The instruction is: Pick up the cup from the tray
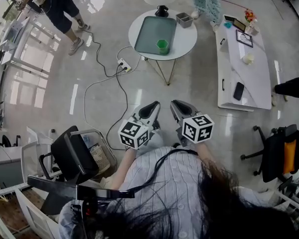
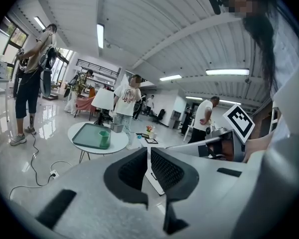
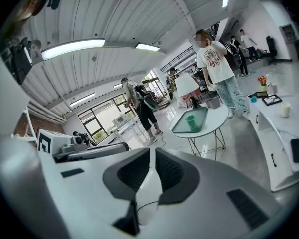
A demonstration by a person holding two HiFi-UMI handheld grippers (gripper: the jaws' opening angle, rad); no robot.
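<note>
A small green cup [image 1: 162, 46] stands upright at the near right end of a green tray [image 1: 152, 31] on a round white table [image 1: 187, 41] across the floor. Both grippers are held close to my body, far short of the table. My left gripper [image 1: 150, 108] and right gripper [image 1: 178, 107] sit side by side, each shut with nothing between the pads. The left gripper view shows its jaws [image 2: 149, 150] closed, with the cup [image 2: 104, 138] far off to the left. In the right gripper view the jaws [image 3: 153, 149] are closed and the cup [image 3: 191, 122] stands on the tray [image 3: 197, 117].
A grey box [image 1: 184, 20] and a black pot [image 1: 161, 11] share the round table. A power strip [image 1: 123, 63] with cables lies on the floor between me and the table. A long white bench [image 1: 241, 68] stands right, chairs [image 1: 72, 156] near me, and people beyond.
</note>
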